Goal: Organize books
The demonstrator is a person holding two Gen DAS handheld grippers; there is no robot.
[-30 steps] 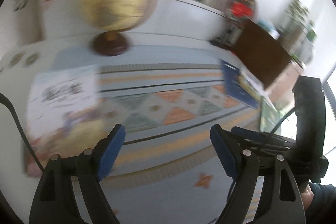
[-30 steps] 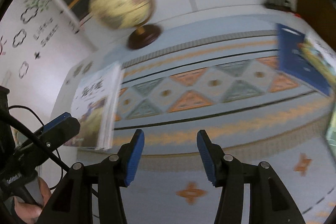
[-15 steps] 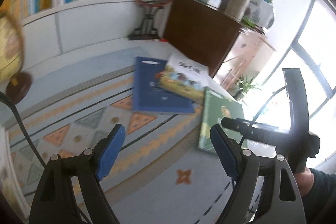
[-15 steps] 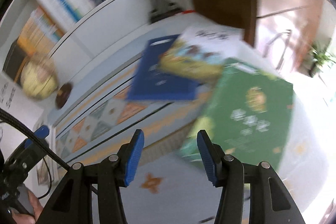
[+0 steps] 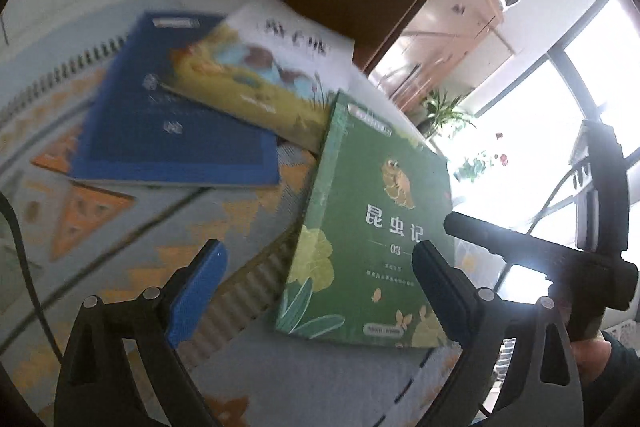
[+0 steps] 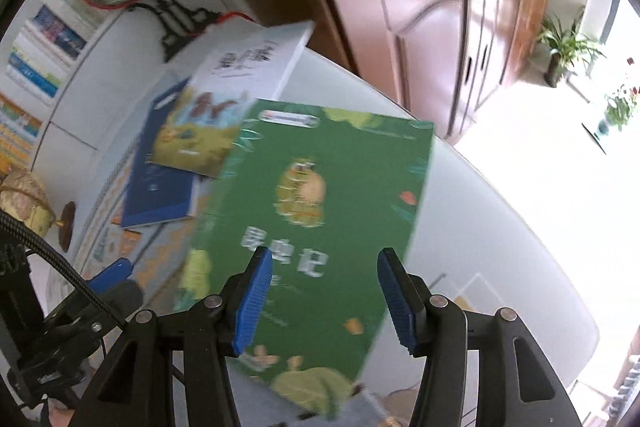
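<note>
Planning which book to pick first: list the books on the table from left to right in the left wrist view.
Blue spiral-bound book → yellow-and-white picture book, lying partly on the blue one → green insect book.

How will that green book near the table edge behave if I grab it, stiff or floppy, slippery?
The green book looks thin with a soft cover, so it will probably flex if pinched at one edge. Its cover looks smooth, perhaps slippery. It lies flat with one corner against the yellow picture book, which a push might nudge.
</note>
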